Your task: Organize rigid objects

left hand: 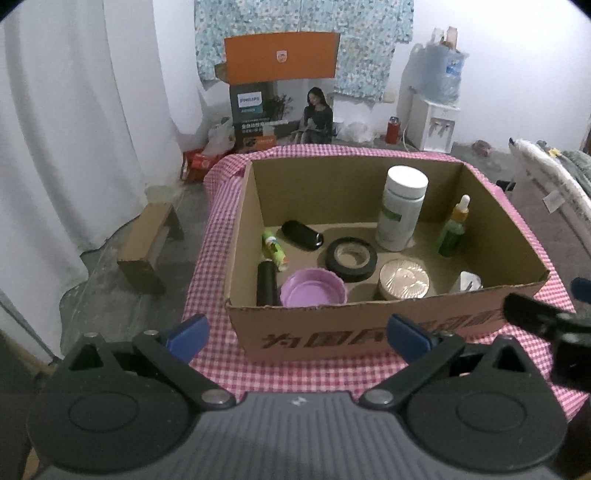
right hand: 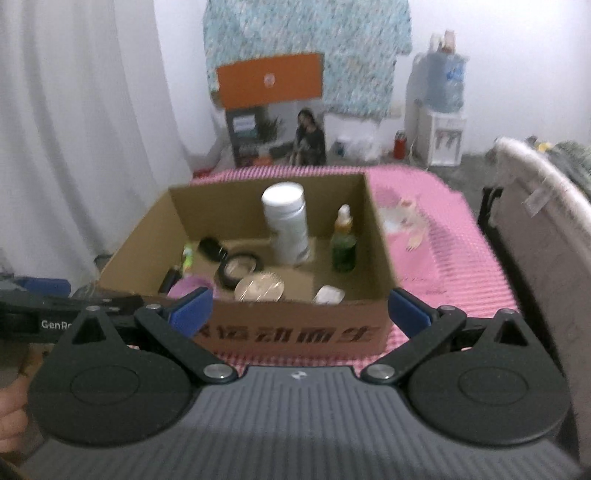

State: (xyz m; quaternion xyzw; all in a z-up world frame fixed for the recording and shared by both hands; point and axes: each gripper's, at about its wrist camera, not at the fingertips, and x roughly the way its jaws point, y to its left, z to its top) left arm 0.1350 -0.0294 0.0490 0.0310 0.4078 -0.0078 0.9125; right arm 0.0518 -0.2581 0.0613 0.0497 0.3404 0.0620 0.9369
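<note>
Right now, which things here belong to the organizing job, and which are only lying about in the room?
Job: cardboard box, white bottle, green dropper bottle, tape roll, purple dish, gold tin.

Lying about: water dispenser, orange-topped carton, red flask, wooden stool.

Bkgd: water dispenser [left hand: 432,122], Philips box [left hand: 280,92], floral cloth [left hand: 303,33], white curtain [left hand: 74,122].

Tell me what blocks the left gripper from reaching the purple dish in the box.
The near wall of the cardboard box stands between the left gripper and the purple dish, which sits just behind it. From above, nothing visible covers the dish, so coming over the wall looks clear.
</note>
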